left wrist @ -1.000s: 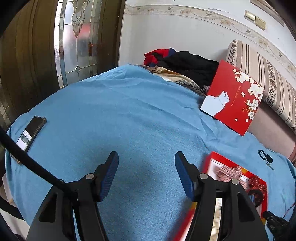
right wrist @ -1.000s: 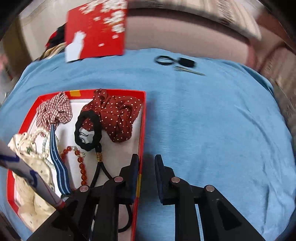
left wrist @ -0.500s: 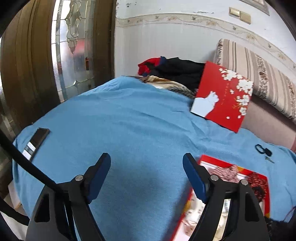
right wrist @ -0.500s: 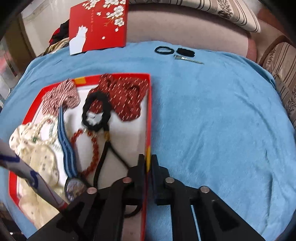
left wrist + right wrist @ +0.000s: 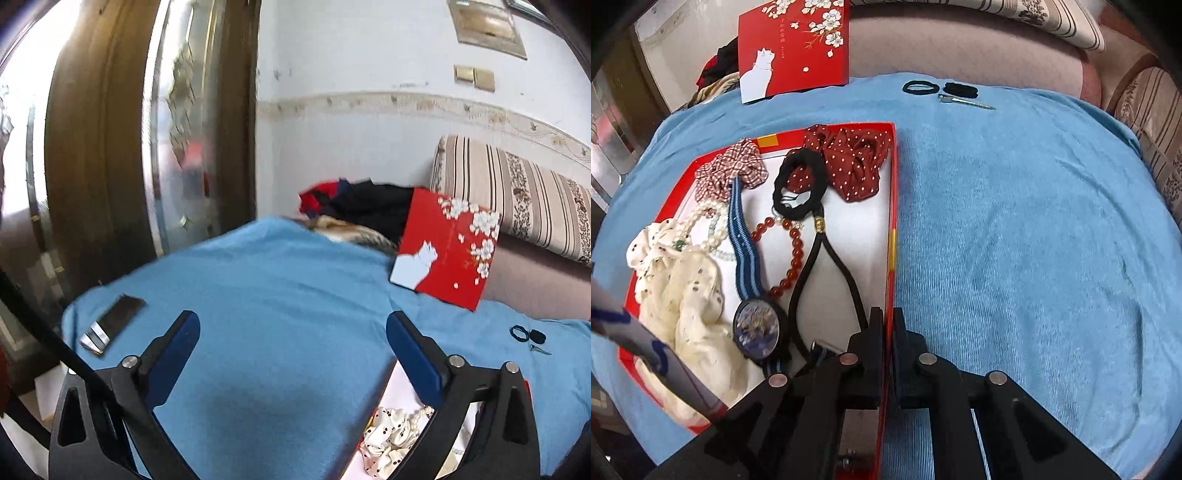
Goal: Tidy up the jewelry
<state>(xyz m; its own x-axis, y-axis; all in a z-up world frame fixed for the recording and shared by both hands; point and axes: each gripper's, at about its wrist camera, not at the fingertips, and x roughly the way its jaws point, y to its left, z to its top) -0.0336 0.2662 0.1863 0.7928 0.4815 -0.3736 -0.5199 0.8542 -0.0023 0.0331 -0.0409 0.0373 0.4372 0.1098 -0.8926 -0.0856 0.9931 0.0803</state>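
Right wrist view: the right tool (image 5: 886, 325) is closed tight on the right-hand wall of the red box (image 5: 892, 206), one finger inside the box and one outside, low in the frame's centre. The box lies open on the blue cloth (image 5: 1015, 240), filling the left half of the frame. Inside it are a dark red dotted scrunchie (image 5: 857, 162) at the top right corner, a black hair tie (image 5: 801, 188) just left of it, a checked scrunchie (image 5: 735, 170), a red bead bracelet (image 5: 792, 251), a blue-strapped watch (image 5: 757, 325), pearl strands (image 5: 709, 229) and a cream dotted scrunchie (image 5: 679, 280) at the left. The box's red lid (image 5: 794, 48) leans at the upper left; two black hair bands (image 5: 921, 88) and a metal clip (image 5: 966, 101) lie on the cloth at the top centre. To the right of the box the cloth is bare.

In the left wrist view the left tool (image 5: 293, 350) has just been opening; it stands wide with nothing between its fingers, over bare blue cloth. A dark phone (image 5: 112, 321) lies near the cloth's left edge.
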